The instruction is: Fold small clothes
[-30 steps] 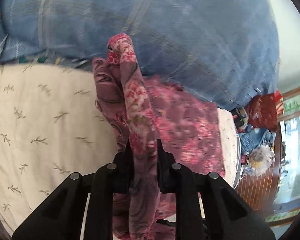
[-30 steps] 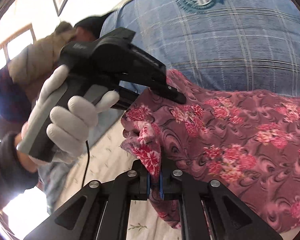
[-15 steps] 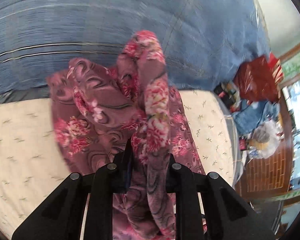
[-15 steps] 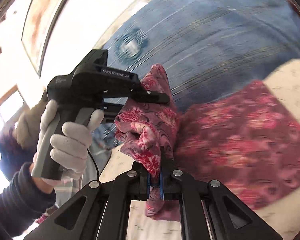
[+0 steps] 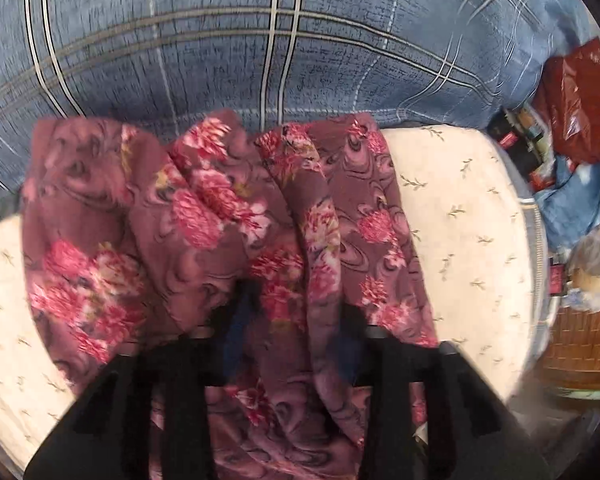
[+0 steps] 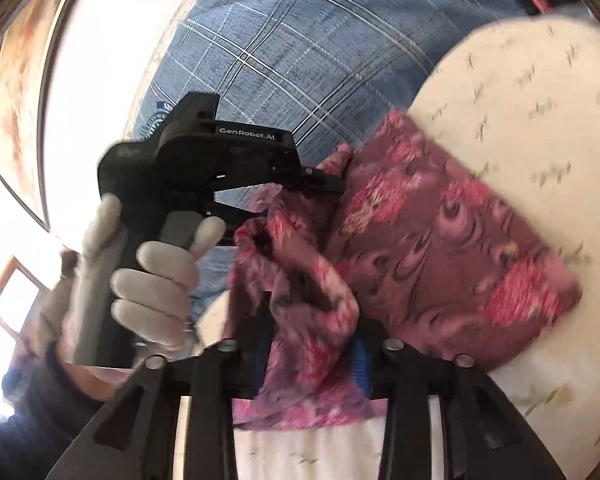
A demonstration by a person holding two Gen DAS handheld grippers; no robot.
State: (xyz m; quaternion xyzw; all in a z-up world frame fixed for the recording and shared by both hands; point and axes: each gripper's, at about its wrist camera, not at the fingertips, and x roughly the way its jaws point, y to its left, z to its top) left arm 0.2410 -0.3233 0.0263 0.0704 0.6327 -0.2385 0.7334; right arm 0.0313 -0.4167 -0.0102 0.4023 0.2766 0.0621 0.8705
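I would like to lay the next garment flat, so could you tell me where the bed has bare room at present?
Bare cream sheet lies right of the floral garment, out to the mattress edge, and a smaller patch lies to its left, below the blue plaid quilt. The middle is crowded: both grippers, the left and the right, are opening with cloth between their jaws. Past the edge the floor is cluttered.

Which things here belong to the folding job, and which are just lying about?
In the job:
- floral garment, lying between both tongs
- left tongs, opening
- right tongs, opening
- cream sheet it lies on

Lying about:
- blue plaid quilt
- red bag
- blue cloth
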